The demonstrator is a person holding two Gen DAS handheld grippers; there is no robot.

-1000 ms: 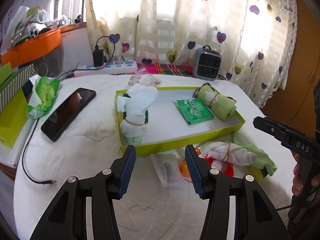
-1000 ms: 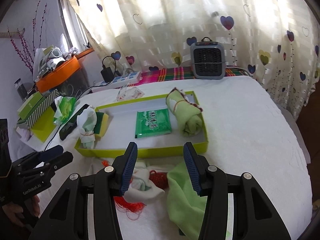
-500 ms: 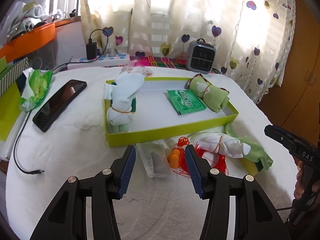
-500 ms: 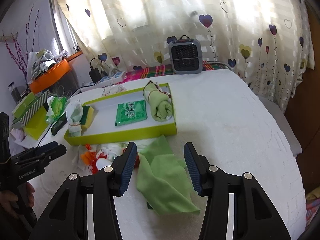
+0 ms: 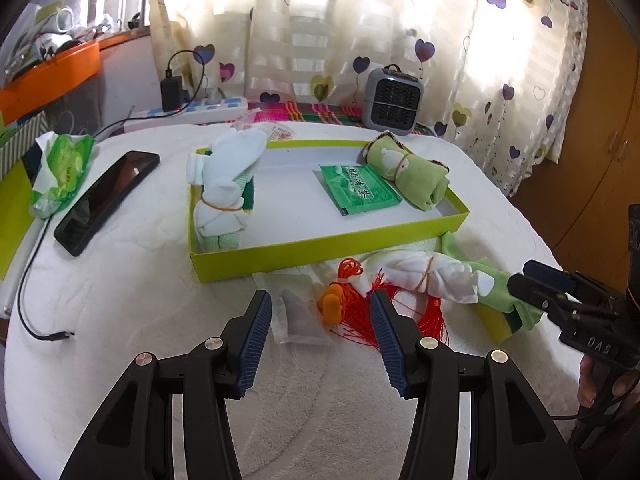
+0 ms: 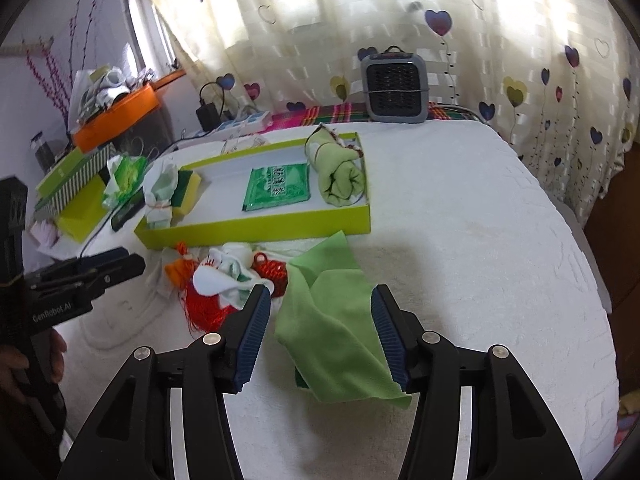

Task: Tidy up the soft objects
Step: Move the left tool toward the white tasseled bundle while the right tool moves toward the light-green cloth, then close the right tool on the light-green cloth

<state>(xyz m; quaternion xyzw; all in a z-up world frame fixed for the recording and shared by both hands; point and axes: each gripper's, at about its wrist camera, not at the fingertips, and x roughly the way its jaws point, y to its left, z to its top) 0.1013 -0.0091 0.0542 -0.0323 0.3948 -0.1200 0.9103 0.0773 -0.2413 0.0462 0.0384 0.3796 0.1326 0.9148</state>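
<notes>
**Loose green cloth being straddled by the right gripper, tray half filled**

The green cloth [image 6: 340, 320] is lying crumpled and unfolded on the white bedspread [image 6: 480, 240], just in front of the lime tray [image 6: 256, 226]. Its near corner is being hidden behind the right gripper [image 6: 320, 334], whose jaws have just been opening and are being held apart with the cloth between them, pads not pressing. Something dark green is peeking from under the cloth's near edge; it cannot be identified. Beside the cloth, a white sock bundle [image 5: 432, 278] tied with a band is resting on a red tassel [image 5: 352, 308], partly covered by it. An orange piece [image 5: 330, 306] and a clear packet [image 5: 298, 314] are being framed by the left gripper [image 5: 320, 334], jaws apart, nothing clamped.

Inside the tray a rolled green towel [image 5: 412, 178], a green sachet [image 5: 358, 188] and a second white bundle [image 5: 224, 192] are being kept, with bare floor between them. Open bedspread is being left to the right of the tray. A phone [image 5: 106, 200] and a tissue pack [image 5: 60, 172] are lying left of it, a small heater [image 5: 394, 102] behind. Only fingers of each hand are being seen at the frame edges.
</notes>
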